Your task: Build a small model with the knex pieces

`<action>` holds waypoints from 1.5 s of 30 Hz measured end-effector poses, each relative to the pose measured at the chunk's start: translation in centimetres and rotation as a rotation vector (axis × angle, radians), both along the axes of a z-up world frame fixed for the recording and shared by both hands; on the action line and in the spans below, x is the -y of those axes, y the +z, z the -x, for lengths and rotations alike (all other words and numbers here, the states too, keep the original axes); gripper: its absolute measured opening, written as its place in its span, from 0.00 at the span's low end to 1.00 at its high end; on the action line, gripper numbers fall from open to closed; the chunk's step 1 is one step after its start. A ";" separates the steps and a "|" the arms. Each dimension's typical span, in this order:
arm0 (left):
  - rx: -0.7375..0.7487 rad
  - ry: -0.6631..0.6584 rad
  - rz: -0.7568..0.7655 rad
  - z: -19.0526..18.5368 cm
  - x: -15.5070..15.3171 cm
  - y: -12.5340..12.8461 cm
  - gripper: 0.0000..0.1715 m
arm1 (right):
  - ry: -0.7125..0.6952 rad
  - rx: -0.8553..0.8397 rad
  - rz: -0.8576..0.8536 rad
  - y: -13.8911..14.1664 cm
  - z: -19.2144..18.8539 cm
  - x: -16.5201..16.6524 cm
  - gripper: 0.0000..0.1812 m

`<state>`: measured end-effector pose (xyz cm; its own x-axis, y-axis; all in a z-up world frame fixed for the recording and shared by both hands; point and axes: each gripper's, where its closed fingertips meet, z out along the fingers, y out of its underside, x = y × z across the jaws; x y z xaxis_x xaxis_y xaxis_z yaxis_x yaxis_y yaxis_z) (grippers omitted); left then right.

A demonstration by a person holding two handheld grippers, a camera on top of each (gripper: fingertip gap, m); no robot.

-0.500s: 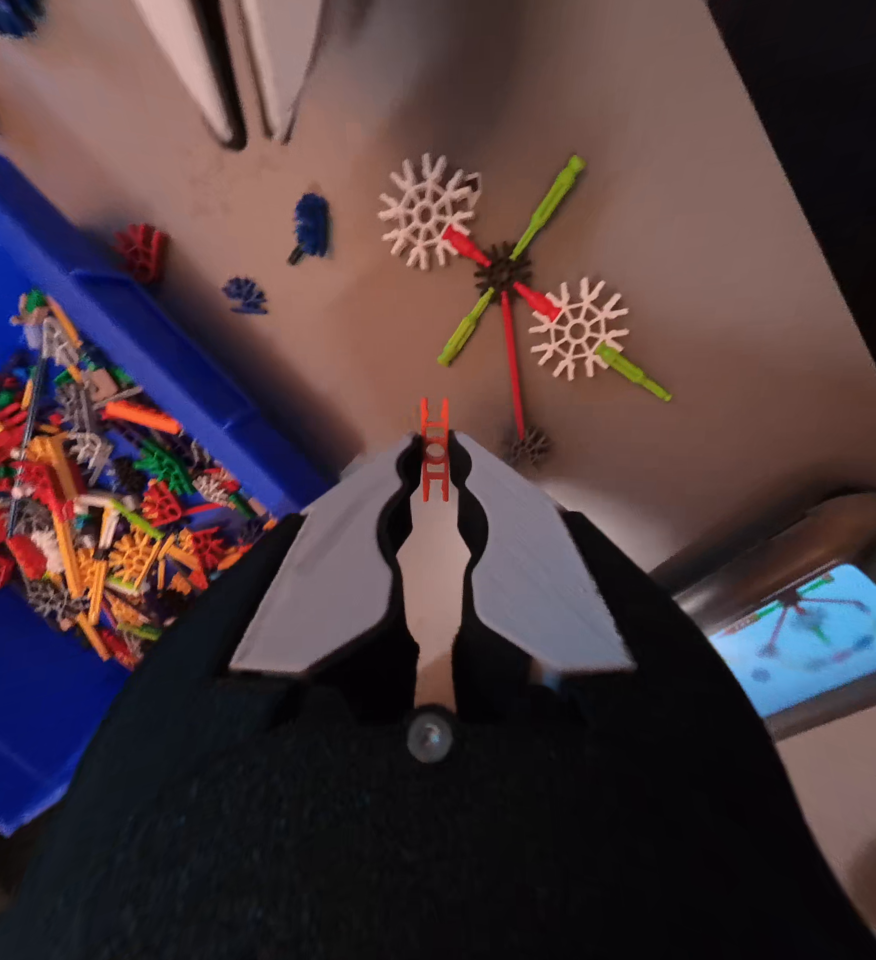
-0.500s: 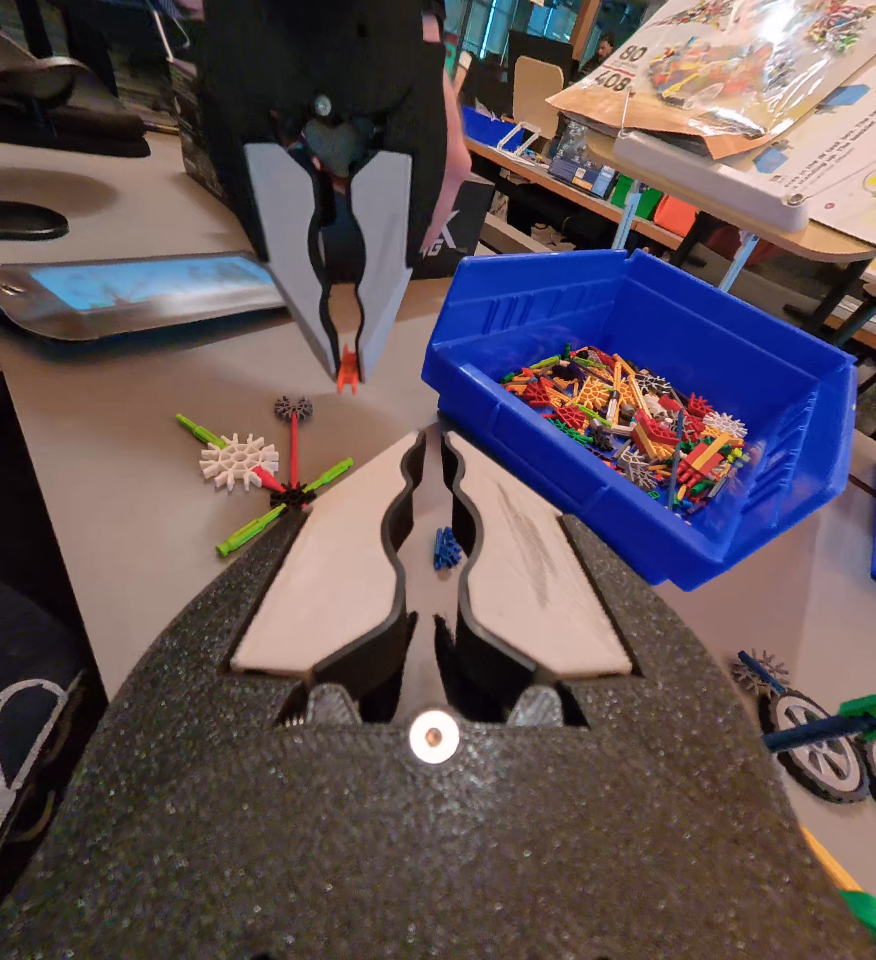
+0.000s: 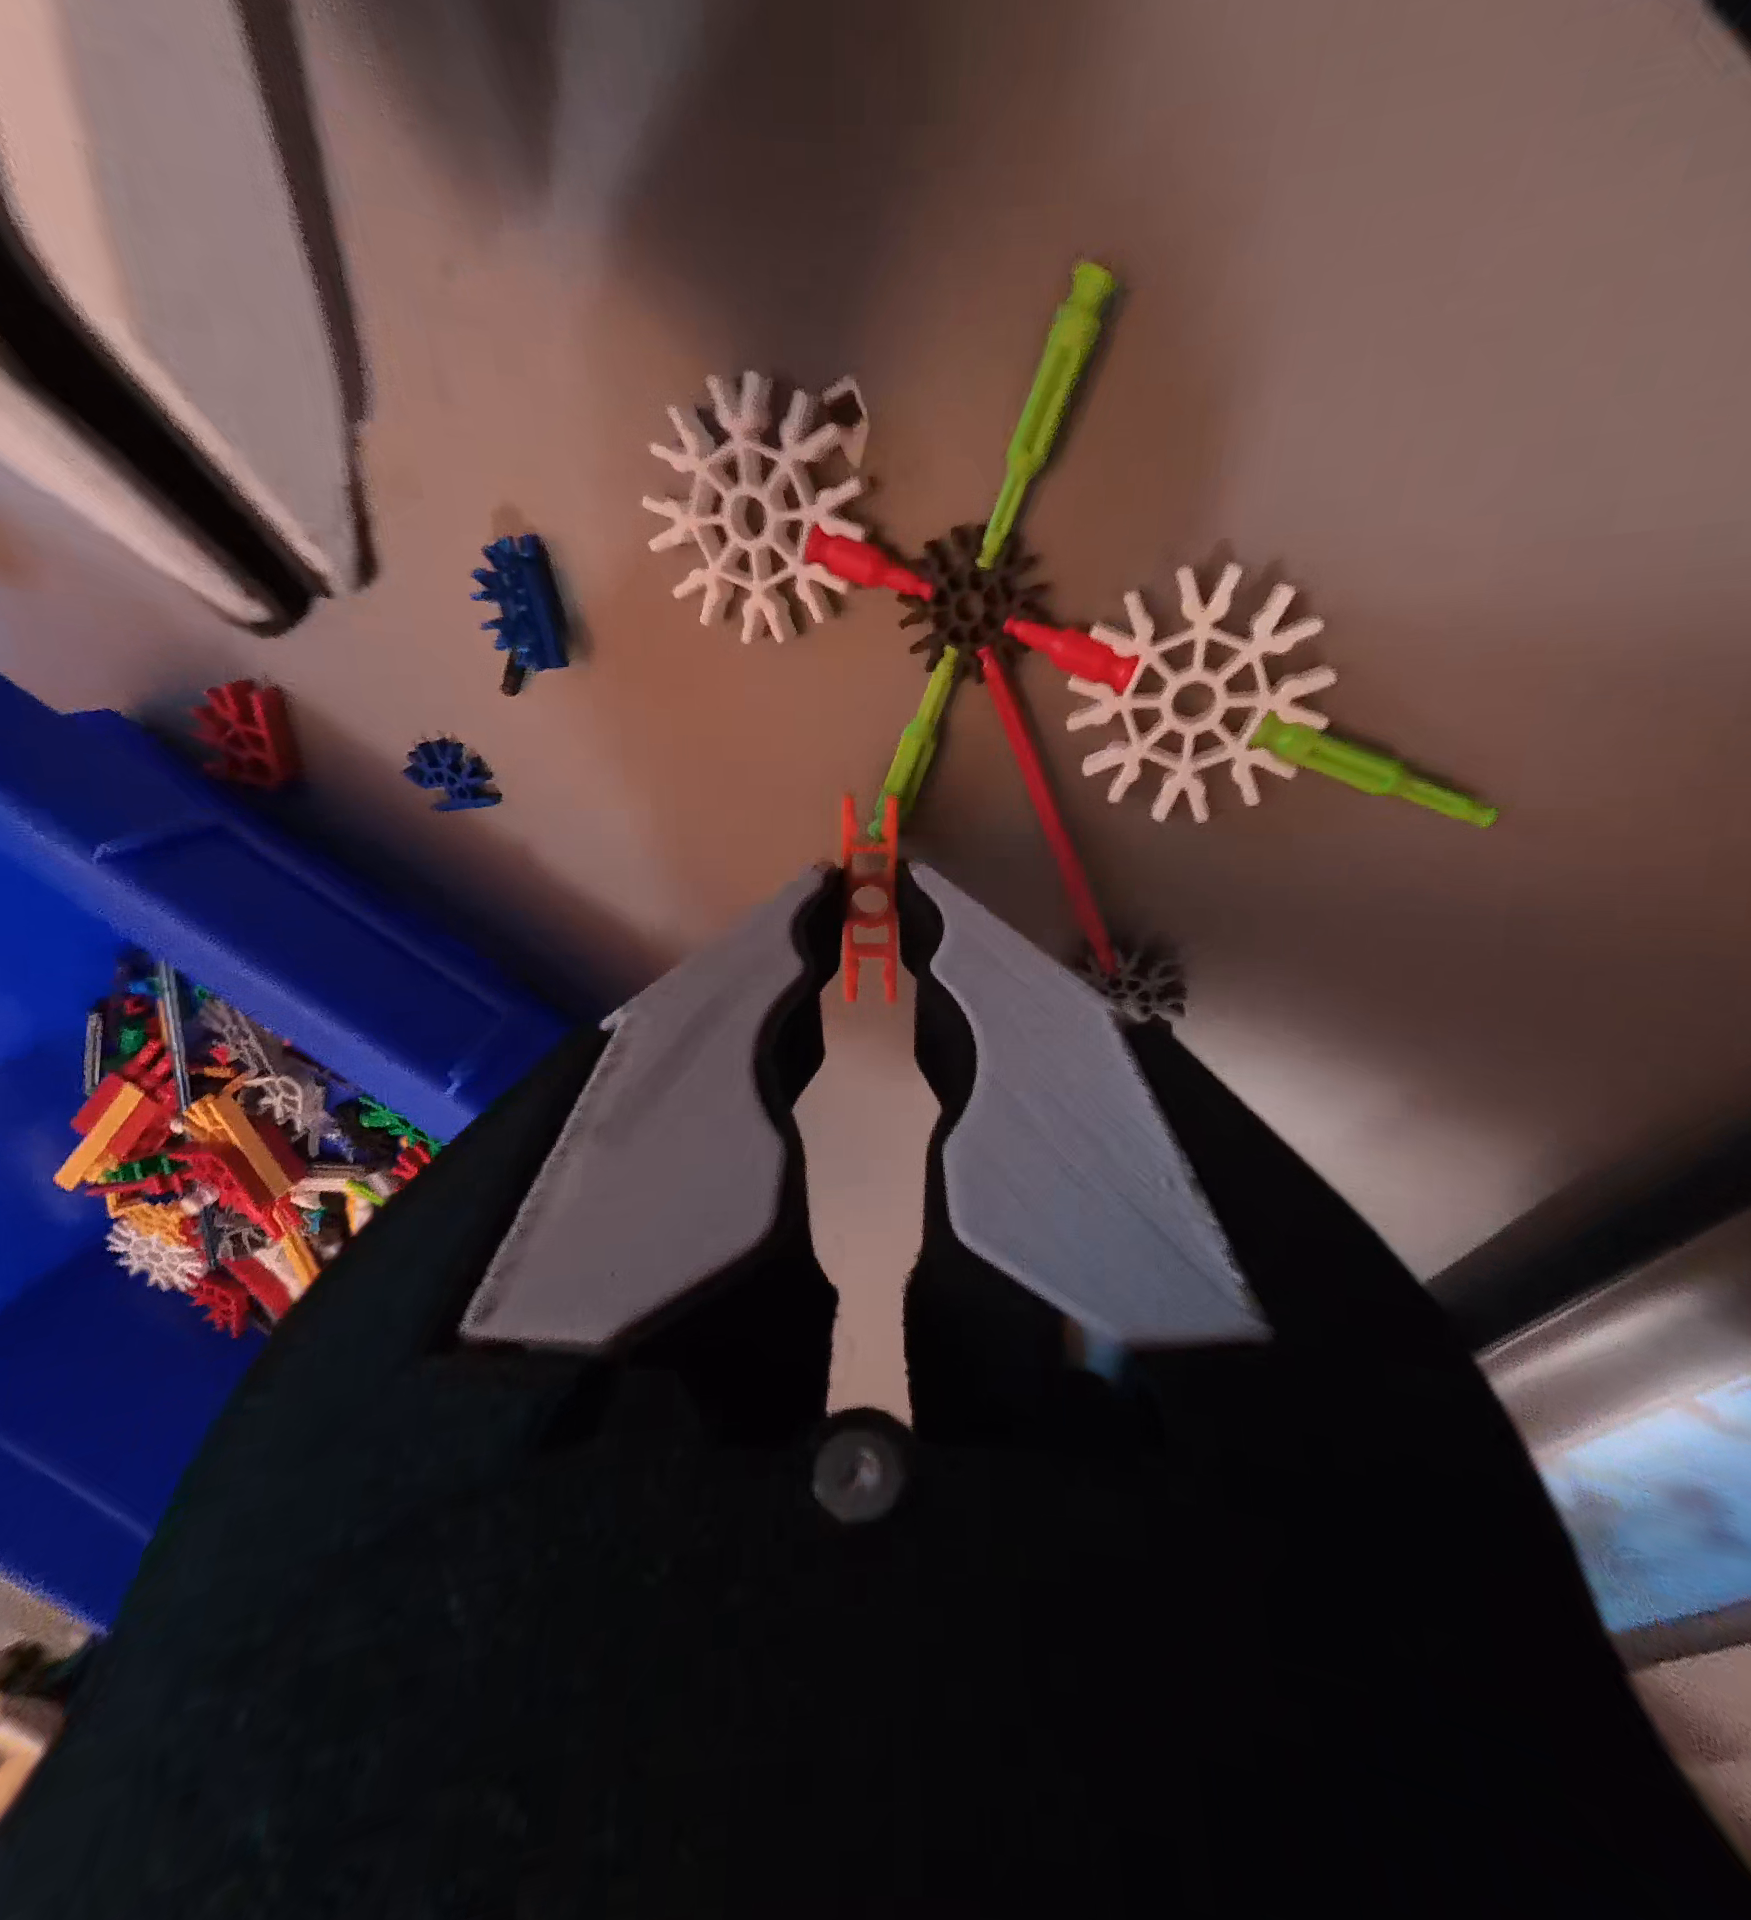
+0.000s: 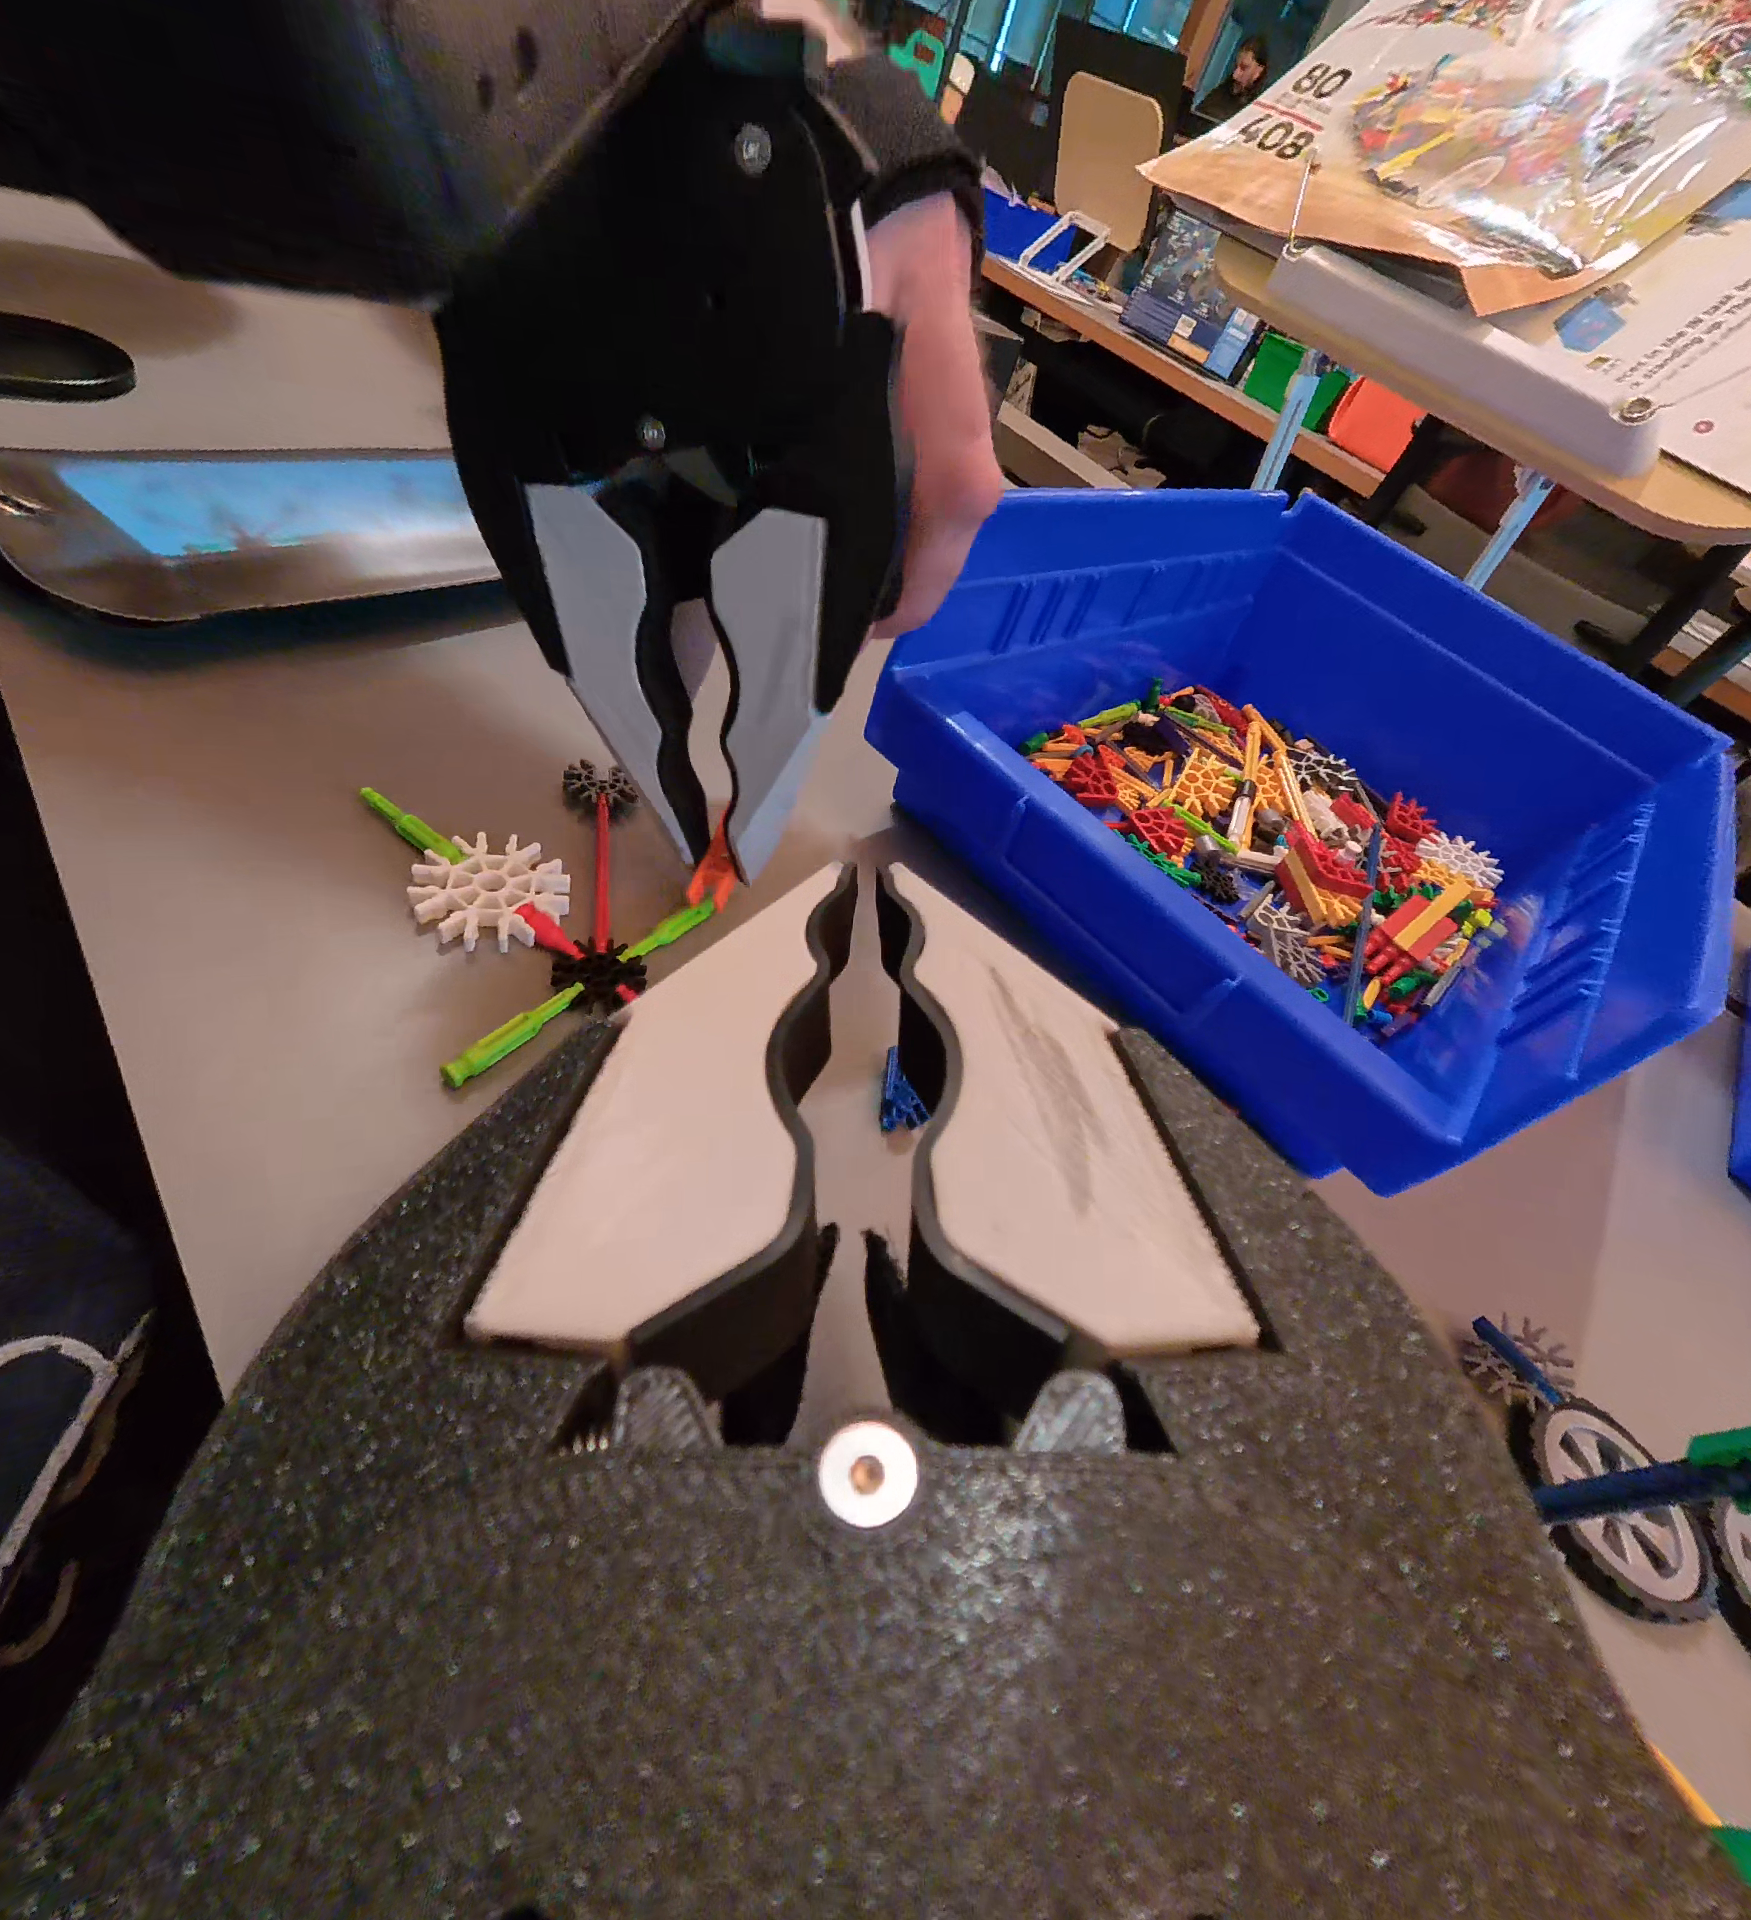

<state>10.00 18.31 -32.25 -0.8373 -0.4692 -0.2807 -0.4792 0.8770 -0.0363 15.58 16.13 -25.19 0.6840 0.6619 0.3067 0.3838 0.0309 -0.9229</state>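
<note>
- Gripping a small orange connector piece (image 3: 869,914) between its tips, the left gripper (image 3: 869,883) sits at the centre of the left wrist view, jaws narrowed onto the piece, just above the tan table (image 3: 1370,364).
- The orange piece's far end meets the tip of a green rod (image 3: 915,750) belonging to a flat toy assembly: a dark hub (image 3: 970,603) with green and red rods and two white snowflake wheels (image 3: 751,509).
- A long red rod (image 3: 1042,810) runs from the hub to a small grey connector (image 3: 1136,982), right of the left gripper's fingers.
- Loose blue connectors (image 3: 523,603) and a red connector (image 3: 247,732) lie left of the assembly.
- The right gripper (image 4: 866,894) fills the lower centre of the right wrist view, jaws nearly together with only a thin gap, holding nothing; a small blue piece (image 4: 897,1091) lies on the table below them.
- A blue bin (image 4: 1473,1122) at centre right holds a heap of mixed coloured building pieces (image 4: 1286,852).
- A tablet-like screen (image 4: 227,520) lies at the left; wheeled toy parts (image 4: 1619,1507) sit at lower right.
</note>
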 end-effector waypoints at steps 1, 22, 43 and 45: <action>-0.003 -0.014 -0.006 0.1 -0.1 -0.3 0.05 | 0.000 -0.003 -0.001 0.0 0.0 0.0 0.02; -0.123 -0.173 -0.080 0.3 -0.1 0.6 0.05 | 0.002 -0.032 -0.021 0.5 -0.2 0.1 0.02; -0.177 -0.156 -0.061 0.3 -0.1 -0.6 0.05 | -0.001 -0.041 -0.037 0.8 -0.3 0.2 0.02; -0.176 -0.140 -0.068 0.3 -0.3 -0.5 0.08 | 0.000 -0.043 -0.039 0.8 -0.3 0.2 0.02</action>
